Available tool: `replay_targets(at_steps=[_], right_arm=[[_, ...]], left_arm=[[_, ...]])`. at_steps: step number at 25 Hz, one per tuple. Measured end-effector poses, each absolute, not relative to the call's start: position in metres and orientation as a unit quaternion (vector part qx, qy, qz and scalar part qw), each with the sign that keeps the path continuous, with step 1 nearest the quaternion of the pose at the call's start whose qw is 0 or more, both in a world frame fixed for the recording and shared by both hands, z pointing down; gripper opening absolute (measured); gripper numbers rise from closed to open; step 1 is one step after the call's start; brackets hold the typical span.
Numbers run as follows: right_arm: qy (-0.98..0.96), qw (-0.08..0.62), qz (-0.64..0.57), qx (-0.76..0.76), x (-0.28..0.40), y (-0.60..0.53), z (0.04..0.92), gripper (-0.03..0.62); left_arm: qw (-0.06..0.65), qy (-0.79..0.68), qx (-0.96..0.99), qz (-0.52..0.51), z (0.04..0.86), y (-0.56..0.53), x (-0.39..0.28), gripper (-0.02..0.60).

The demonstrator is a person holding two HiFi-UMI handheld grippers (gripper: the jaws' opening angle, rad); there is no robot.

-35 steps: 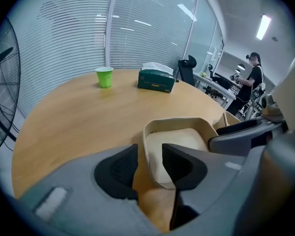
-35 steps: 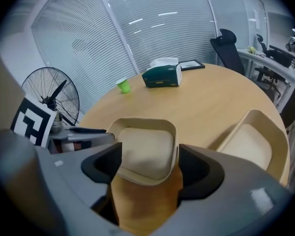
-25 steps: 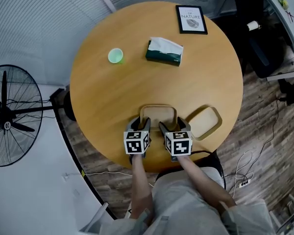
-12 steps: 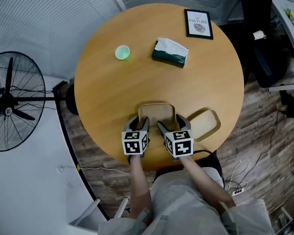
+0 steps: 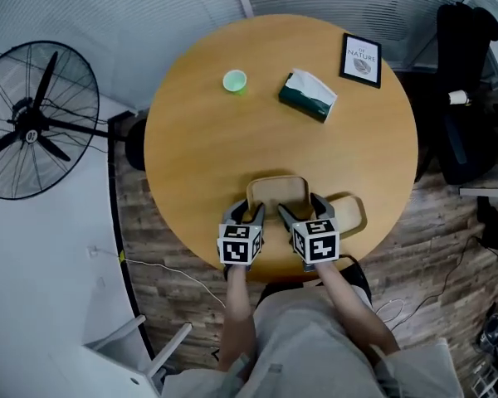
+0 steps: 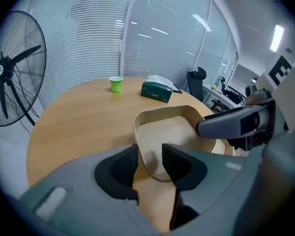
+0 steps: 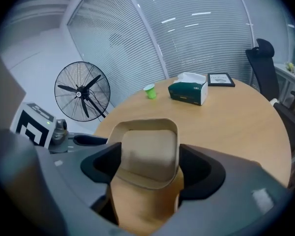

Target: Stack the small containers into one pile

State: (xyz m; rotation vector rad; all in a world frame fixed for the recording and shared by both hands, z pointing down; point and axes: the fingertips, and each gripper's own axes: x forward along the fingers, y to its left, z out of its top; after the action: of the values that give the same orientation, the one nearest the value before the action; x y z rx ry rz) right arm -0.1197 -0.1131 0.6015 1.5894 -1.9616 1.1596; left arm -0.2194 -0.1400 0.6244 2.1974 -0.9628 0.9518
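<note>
Where the round wooden table (image 5: 224, 148) curves toward the lower middle of the head view, a beige container (image 5: 278, 191) lies on the smooth, honey-coloured top. It is a shallow rounded rectangle with upright walls, soft corners and a matt inside. The left gripper (image 5: 247, 212) and the right gripper (image 5: 303, 210) meet its near end side by side, each topped by a white cube printed with black squares.

In the left gripper view the dark, rubbery pads (image 6: 119, 168) stand only narrowly parted. One is outside and one inside the container's near left corner, and the thin wall is pinched between them. In the right gripper view the jaws are set wider. The container's near end fills the gap and its side walls meet both pads with no space showing, so this gripper also clasps it. Grey moulded shells carry the pads on both tools.

A second container (image 5: 354, 214), of the same beige colour and rounded shape, lies just right of the first at the lower right of the table. It is partly covered by the right gripper, and whether the two rims touch cannot be made out.

Across the upper part of the table stand a small light green cup (image 5: 235, 81), a dark green tissue box (image 5: 307, 99) with a white sheet puffing from its top, and a black-framed print (image 5: 361, 59) at the upper right edge. Off the table, a black wire-cage fan (image 5: 33, 123) fills the upper left of the frame, and a black office chair (image 5: 465, 56) stands at the upper right.
</note>
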Motion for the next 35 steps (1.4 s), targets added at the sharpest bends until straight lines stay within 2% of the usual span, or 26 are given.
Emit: replay_targets(at_steps=[16,35], right_arm=[[-0.733,0.204,0.393,0.516,-0.047,-0.074,0.577,0.36],[-0.764,0.228,0.383,0.467,0.008,-0.027,0.589,0.362]], left_arm=[[0.285,-0.394,0.808,0.333,0.594,-0.084,-0.148,0.158],[0.296,-0.432,0.791,0.317,0.603,-0.026,-0.093,0.158]])
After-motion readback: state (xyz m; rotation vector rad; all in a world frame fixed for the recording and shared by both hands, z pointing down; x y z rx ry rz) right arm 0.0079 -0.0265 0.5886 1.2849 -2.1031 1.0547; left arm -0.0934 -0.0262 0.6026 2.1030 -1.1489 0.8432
